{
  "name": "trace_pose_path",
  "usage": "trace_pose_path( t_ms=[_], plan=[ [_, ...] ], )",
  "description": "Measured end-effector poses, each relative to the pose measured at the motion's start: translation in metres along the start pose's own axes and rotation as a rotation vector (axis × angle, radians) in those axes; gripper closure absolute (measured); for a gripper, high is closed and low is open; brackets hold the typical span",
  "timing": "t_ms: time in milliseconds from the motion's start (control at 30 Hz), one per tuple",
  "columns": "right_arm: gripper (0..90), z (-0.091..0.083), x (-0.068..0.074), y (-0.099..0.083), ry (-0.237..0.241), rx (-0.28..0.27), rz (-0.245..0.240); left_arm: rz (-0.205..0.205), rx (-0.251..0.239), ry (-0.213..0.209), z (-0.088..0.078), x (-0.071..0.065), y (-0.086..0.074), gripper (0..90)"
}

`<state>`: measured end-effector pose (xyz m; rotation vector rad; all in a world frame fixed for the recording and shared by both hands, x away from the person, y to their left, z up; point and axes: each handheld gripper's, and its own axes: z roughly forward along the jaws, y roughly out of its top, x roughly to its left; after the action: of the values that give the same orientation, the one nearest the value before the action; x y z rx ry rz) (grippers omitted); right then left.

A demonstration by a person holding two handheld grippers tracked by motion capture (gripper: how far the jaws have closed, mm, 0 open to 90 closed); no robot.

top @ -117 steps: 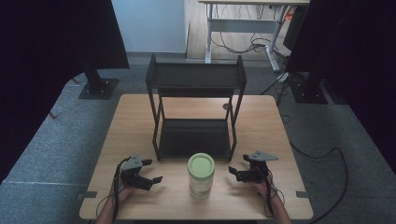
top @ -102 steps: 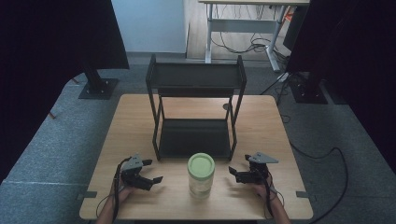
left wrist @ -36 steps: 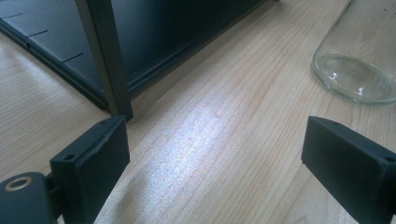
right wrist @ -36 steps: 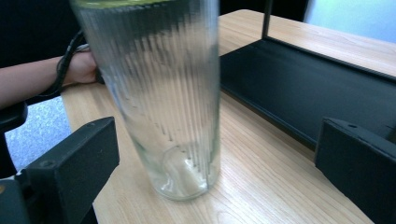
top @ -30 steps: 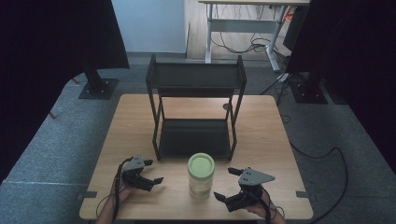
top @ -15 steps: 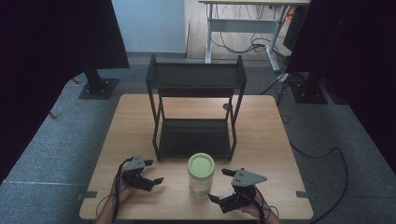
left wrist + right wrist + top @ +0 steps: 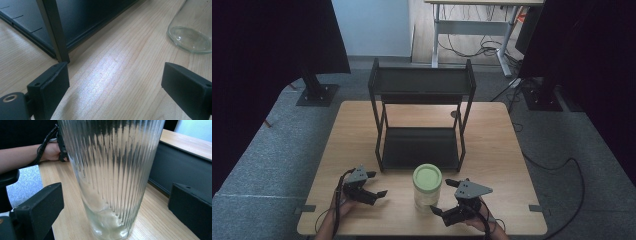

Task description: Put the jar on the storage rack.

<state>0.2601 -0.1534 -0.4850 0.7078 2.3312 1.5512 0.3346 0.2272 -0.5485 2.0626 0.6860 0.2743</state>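
A ribbed clear glass jar (image 7: 427, 194) with a pale green lid (image 7: 427, 176) stands upright near the table's front edge. My right gripper (image 7: 443, 196) is open just right of it, one jaw on each side of the jar's lower body (image 7: 110, 182) with gaps showing. My left gripper (image 7: 377, 183) is open to the jar's left, resting low over the wood, with nothing between its jaws; the jar's base (image 7: 190, 37) shows beyond its right jaw. A hand (image 7: 51, 151) holds that gripper behind the jar.
A black two-tier metal rack (image 7: 420, 117) stands mid-table right behind the jar; its front left leg (image 7: 53, 30) rises just past my left gripper. The wooden table (image 7: 502, 150) has bare wood on both sides of the rack. Cables trail on the grey floor.
My right gripper has dropped toward the front edge, swung left and opened around the jar's lower body. The left gripper and the jar have stayed put.
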Motion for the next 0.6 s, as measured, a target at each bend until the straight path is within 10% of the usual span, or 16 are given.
trace_pose_path(
  t_ms=[600],
  plan=[
    [0.0,0.030,0.009,0.010,-0.002,0.003,-0.040,0.012,0.007,0.005,0.001,-0.001,0.000,7.7]
  ],
)
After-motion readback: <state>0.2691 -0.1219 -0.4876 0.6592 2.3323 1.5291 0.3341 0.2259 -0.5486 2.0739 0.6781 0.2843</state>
